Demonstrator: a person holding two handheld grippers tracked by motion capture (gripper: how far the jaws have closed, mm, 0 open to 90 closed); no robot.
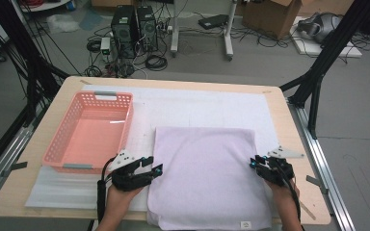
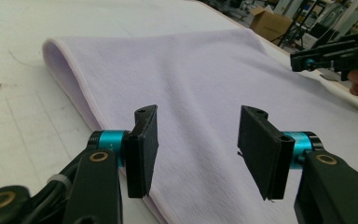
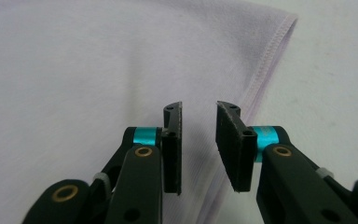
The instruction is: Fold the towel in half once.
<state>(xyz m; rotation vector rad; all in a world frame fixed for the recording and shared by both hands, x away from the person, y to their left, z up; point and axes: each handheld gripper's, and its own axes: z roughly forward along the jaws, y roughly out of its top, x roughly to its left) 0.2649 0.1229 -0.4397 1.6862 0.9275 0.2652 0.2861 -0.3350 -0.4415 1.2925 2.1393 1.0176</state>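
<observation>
A lab or workshop: computer towers [image 1: 134,28] and tangled cables [image 1: 155,61] on the floor at twelve o'clock, cardboard box [image 1: 270,17] at one.

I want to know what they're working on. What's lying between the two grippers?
In the high view, the folded lilac towel fills the stretch between the left gripper and the right gripper. Nothing else lies on it.

Folded towel [image 1: 204,175] on table [image 1: 289,130], basket [image 1: 89,132] to its left, tongs flanking its sides
</observation>
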